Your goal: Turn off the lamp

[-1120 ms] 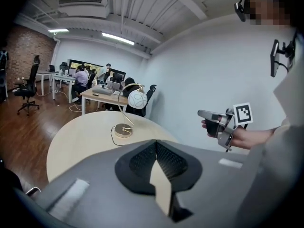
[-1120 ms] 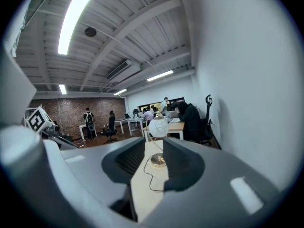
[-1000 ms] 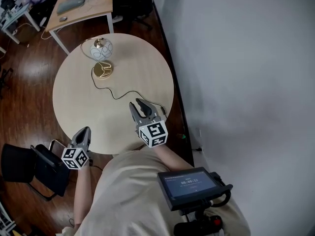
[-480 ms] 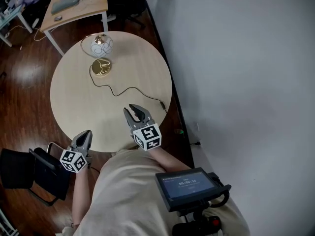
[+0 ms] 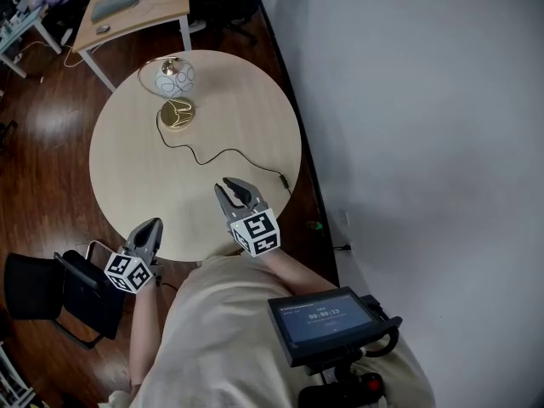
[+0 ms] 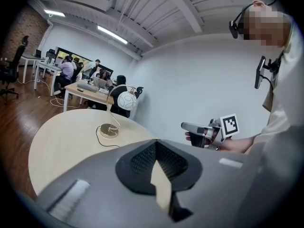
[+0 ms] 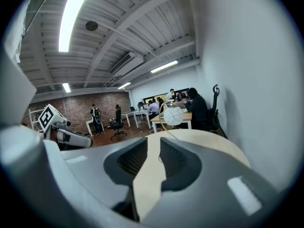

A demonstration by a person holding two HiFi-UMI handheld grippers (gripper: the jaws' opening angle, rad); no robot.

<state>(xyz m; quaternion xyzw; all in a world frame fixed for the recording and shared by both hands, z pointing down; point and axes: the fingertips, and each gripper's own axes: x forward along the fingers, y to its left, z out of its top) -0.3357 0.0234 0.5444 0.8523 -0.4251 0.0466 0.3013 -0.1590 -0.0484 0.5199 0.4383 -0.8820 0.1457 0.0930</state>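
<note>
The lamp has a white globe shade (image 5: pixel 174 77) and a gold base (image 5: pixel 177 114) and stands at the far side of the round table (image 5: pixel 127 177). Its black cord (image 5: pixel 223 153) runs across the top to the wall-side edge. My right gripper (image 5: pixel 237 190) hovers over the near part of the table, pointing at the lamp; its jaws are closing with nothing between them. My left gripper (image 5: pixel 147 230) hangs at the near left edge, fingers together and empty. In the left gripper view the lamp (image 6: pixel 126 100) is far ahead of the left gripper (image 6: pixel 155 144). The right gripper view shows the shade (image 7: pixel 173 115) beyond the right gripper (image 7: pixel 153 139).
A grey wall (image 5: pixel 425 126) runs close along the table's right side. A black chair (image 5: pixel 38 287) stands at the near left. A wooden desk (image 5: pixel 127 11) and seated people are behind the table. A small screen (image 5: pixel 325 320) hangs at my chest.
My right gripper has shifted left, away from the cord's end at the wall-side edge, and its jaws have narrowed. The left gripper has hardly moved.
</note>
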